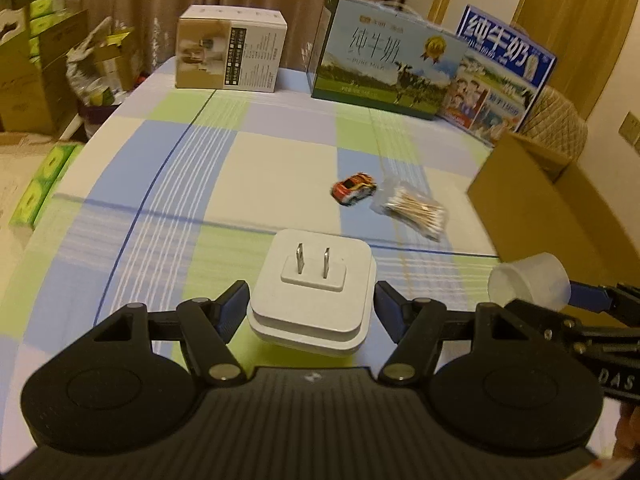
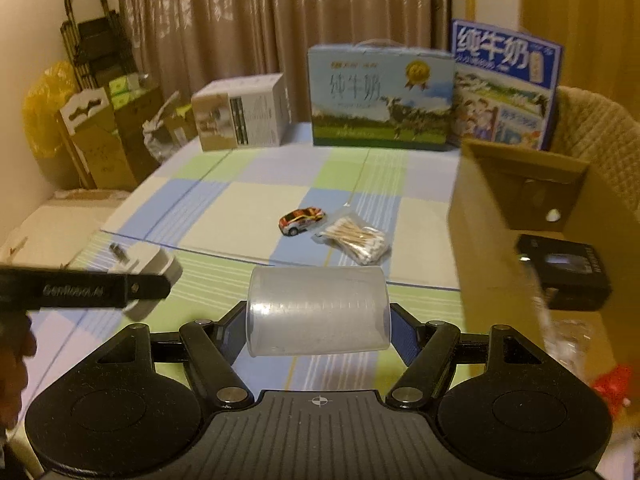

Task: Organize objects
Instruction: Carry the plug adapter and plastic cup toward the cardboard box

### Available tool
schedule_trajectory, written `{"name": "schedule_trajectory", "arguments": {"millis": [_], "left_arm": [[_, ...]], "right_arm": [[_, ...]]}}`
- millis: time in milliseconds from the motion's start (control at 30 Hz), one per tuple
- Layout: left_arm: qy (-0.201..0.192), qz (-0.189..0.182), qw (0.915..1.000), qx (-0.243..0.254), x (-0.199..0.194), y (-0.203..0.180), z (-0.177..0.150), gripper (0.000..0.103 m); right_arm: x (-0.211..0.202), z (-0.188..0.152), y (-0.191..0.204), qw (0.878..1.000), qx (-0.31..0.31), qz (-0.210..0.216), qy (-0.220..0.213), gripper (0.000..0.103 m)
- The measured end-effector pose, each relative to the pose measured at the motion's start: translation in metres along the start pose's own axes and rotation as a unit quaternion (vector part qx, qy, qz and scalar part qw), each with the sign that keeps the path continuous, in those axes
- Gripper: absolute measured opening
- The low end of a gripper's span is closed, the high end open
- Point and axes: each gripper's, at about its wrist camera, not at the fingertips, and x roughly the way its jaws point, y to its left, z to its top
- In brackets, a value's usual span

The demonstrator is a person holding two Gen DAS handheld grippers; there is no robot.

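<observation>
Both grippers loaded, cardboard box waiting at the right.

The left gripper (image 1: 310,304) has its jaws clamped on the sides of a white plug adapter (image 1: 312,294), prongs up, held above the checked cloth (image 1: 256,168); the right gripper (image 2: 318,320) has its jaws clamped on the ends of a clear plastic cup (image 2: 318,312) lying sideways. The open cardboard box (image 2: 500,216) stands just right of the cup, with a black item (image 2: 564,272) already inside. To do this well, I would carry the cup over the box rim before letting go, low enough that it does not bounce, and keep the adapter level. The toy car (image 2: 302,220) and bag of cotton swabs (image 2: 356,240) still lie on the cloth.
</observation>
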Motion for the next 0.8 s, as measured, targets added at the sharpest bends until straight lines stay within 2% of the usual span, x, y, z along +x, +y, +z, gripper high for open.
{"name": "schedule_trajectory", "arguments": {"millis": [167, 400, 800], "left_arm": [[-0.012, -0.004, 0.9999, -0.01, -0.047, -0.022, -0.021, 0.064], [-0.033, -0.016, 0.9993, 0.002, -0.101, -0.05, -0.04, 0.064], [-0.044, -0.028, 0.9983, 0.027, -0.143, -0.08, -0.054, 0.064]], "right_arm": [[-0.044, -0.011, -0.004, 1.0, 0.017, -0.005, -0.013, 0.069], [-0.094, -0.02, -0.004, 0.999, 0.016, -0.013, -0.034, 0.069], [-0.136, -0.03, -0.01, 0.998, 0.027, -0.017, -0.057, 0.069]]}}
